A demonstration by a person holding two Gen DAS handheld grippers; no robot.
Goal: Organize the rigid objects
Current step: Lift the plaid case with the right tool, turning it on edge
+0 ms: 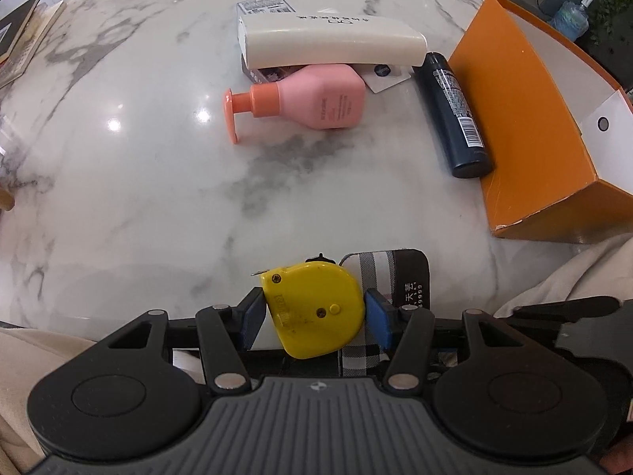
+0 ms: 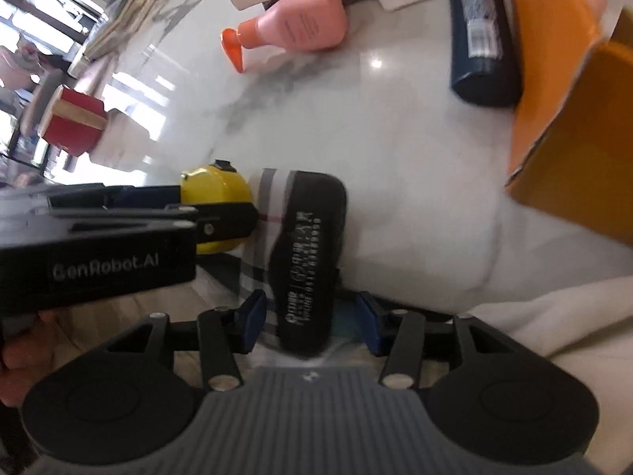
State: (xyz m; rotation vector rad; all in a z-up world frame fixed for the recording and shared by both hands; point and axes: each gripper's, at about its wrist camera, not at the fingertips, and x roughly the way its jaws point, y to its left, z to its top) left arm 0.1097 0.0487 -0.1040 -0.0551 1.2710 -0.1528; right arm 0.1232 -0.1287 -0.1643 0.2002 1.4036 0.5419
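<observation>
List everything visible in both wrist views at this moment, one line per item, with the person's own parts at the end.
tape measure: 1, yellow, near table edge, between the left gripper's pads
glasses case: 1, black with plaid band, beside the tape measure, between the right gripper's open jaws
pump bottle: 1, pink with orange pump, lying on its side mid-table
long box: 1, cream, behind the pump bottle
spray can: 1, dark, lying against the orange box
orange box: 1, open, right side
books: stack, far left
marble table: 1, white with grey veins
left gripper: 1, black with blue pads
right gripper: 1, black with blue pads
sleeve: cream, right side
</observation>
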